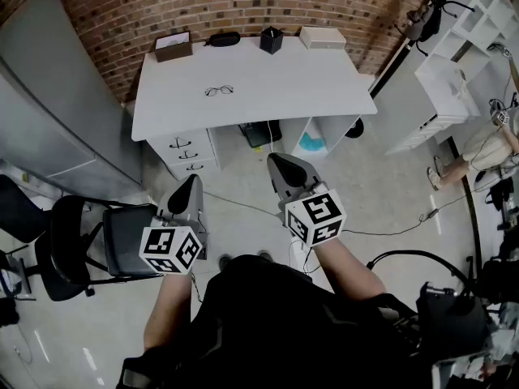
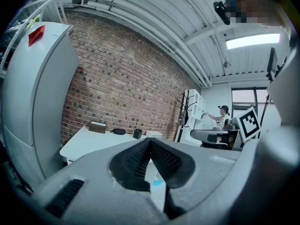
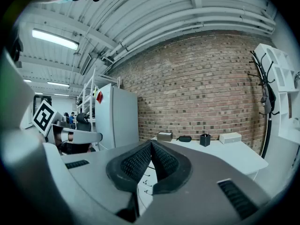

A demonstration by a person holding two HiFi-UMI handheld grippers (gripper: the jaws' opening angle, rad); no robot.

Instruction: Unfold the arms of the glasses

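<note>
A pair of thin-framed glasses lies on the white desk, left of its middle. Both grippers hang over the floor, well short of the desk. My left gripper is shut, its dark pads meeting at the tip with nothing between them. My right gripper is shut too and holds nothing. In the left gripper view my left gripper points at the desk from afar. In the right gripper view my right gripper points at the desk. The glasses are too small to make out in either gripper view.
At the desk's back edge stand a brown box, a black glasses case, a black cup and a white box. Drawers sit under the desk. A black chair stands left, white shelves right, a brick wall behind.
</note>
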